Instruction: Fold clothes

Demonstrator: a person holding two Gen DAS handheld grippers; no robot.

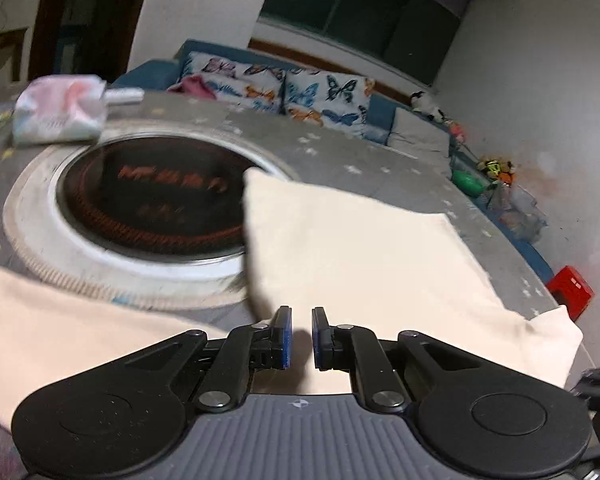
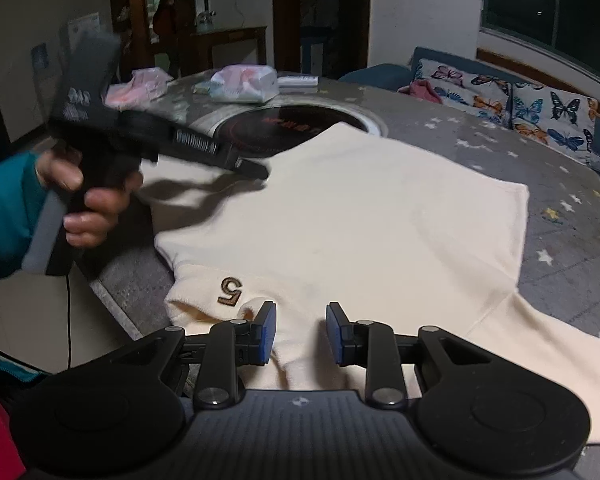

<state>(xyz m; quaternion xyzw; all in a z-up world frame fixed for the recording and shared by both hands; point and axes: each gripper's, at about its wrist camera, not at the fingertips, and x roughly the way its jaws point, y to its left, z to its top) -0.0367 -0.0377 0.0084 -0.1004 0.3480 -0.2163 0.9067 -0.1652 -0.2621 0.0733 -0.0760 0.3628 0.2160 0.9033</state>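
A cream garment (image 2: 360, 220) lies spread on the grey star-patterned table (image 2: 480, 140), with a brown "5" patch (image 2: 230, 292) near its collar. My right gripper (image 2: 301, 332) is open and empty, just above the collar end. My left gripper (image 1: 301, 338) hovers low over the cream cloth (image 1: 360, 248) with its jaws a small gap apart and nothing between them. In the right wrist view the left gripper (image 2: 256, 170) is blurred, held by a hand over the garment's left side.
A round black hotplate (image 1: 152, 200) with a white rim sits in the table's middle. Plastic-wrapped packs (image 2: 246, 82) lie at the far side. A sofa with butterfly cushions (image 1: 300, 92) runs behind the table. A red box (image 1: 570, 290) sits at the right.
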